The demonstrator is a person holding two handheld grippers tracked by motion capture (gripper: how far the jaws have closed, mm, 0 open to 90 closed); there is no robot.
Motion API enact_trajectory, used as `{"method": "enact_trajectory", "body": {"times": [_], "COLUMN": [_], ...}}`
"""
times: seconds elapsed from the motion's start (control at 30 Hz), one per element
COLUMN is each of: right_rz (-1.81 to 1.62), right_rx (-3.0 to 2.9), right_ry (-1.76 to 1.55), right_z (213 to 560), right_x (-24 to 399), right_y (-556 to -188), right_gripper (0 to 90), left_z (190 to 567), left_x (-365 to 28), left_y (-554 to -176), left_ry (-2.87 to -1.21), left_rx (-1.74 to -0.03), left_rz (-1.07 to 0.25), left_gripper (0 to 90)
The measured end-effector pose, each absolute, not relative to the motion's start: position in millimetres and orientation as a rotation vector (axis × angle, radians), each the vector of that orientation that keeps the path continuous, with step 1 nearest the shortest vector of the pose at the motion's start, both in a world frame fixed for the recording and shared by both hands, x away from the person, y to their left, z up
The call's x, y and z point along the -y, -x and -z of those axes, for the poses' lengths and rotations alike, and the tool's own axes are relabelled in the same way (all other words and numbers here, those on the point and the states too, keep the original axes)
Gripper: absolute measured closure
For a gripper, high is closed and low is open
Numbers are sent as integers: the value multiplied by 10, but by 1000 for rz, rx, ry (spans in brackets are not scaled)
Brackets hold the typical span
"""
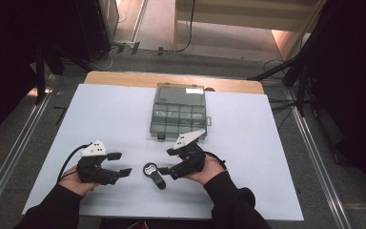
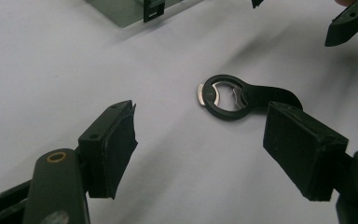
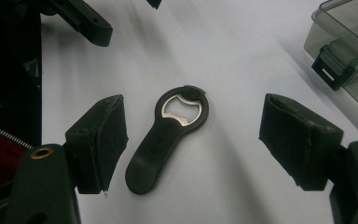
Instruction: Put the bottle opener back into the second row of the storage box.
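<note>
Forearms in dark sleeves come in at the near edge of the table (image 1: pixel 267 200), and we hold a two-jaw tool in each hand.

The left gripper (image 1: pixel 122 163) sits at our left with its jaws spread wide and nothing between them. The right gripper (image 1: pixel 166 161) is at our right, its jaws also spread and empty, pointing inward toward the left one.

Between the two tools lies a black bottle opener (image 1: pixel 153 173), flat on the white tabletop. In the right gripper view the bottle opener (image 3: pixel 168 135) shows a rounded ring head with a silvery metal insert and a long, smooth handle that widens to a rounded end. It lies within the gap of the right jaws, touching neither pad. In the left gripper view its ring head (image 2: pixel 223 95) faces us, just ahead of the jaws.

Farther back, near the table's middle, stands a smoky clear plastic compartment box (image 1: pixel 178 110), lid shut, with black latches on its near edge.

Bare white surface surrounds the opener on all sides, and wide open stretches run left and right of the box to the table's edges.
</note>
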State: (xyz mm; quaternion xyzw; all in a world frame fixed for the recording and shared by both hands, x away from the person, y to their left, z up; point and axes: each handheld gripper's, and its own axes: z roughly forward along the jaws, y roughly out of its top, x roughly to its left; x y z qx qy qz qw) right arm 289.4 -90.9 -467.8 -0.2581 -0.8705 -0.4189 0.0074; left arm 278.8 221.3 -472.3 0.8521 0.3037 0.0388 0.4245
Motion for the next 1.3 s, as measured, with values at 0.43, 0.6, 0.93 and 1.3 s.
{"method": "enact_trajectory", "body": {"times": [0.43,0.6,0.93,1.3], "right_rz": [1142,1068,938,778], "right_rx": [2722,2727,2748,2735], "right_ry": [1024,1063,1106,1173], "right_z": [4652,4661,4683,4698], "right_x": [694,607,468,361], "right_y": [-2873,-2848,-2852,-2859], "right_gripper": [255,259,273,290], "left_z": [4725,4723,4723,4725], "left_x": [-2213,-2216,-2216,-2218], "left_y": [-2789,-2791,-2791,-2794], "left_ry": [-2130,-2132,-2133,-2134], "left_rx": [-765,-764,-765,-767], "left_rz": [-99,-97,-97,-96], "left_gripper": [251,252,251,251]}}
